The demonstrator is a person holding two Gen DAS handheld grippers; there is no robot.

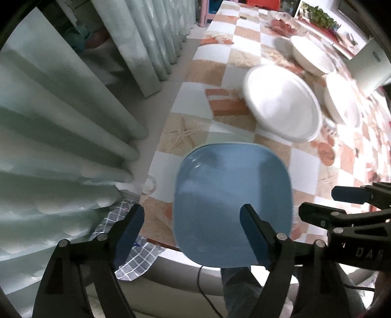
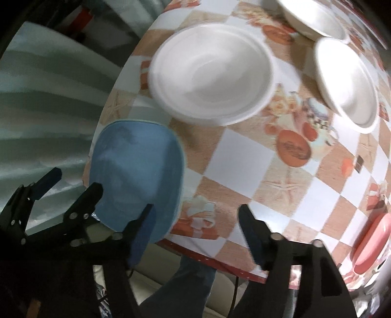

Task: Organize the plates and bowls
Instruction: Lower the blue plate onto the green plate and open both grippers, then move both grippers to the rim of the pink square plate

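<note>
A blue square plate [image 1: 232, 193] [image 2: 136, 168] lies at the front edge of the checked tablecloth [image 1: 220, 61] [image 2: 239, 151], its near rim jutting past the edge. My left gripper [image 1: 191, 217] [image 2: 73, 184] hangs open over the plate's left rim, one finger over the plate and the other beside it. My right gripper [image 2: 196, 217] [image 1: 327, 203] is open at the plate's right rim, with only cloth between its pads. Neither grips the plate. Behind it sit a large white plate [image 1: 281, 102] [image 2: 210, 73] and two white bowls [image 1: 342, 100] [image 1: 310, 56] [image 2: 347, 80] [image 2: 315, 17].
Pale green curtains [image 1: 61, 146] hang close on the left. A checked cloth [image 1: 136, 254] and a small glass dish [image 1: 149, 186] sit at the table's left corner. A red plate [image 2: 371, 239] lies at the right edge. A person's jeans leg [image 2: 185, 288] is below.
</note>
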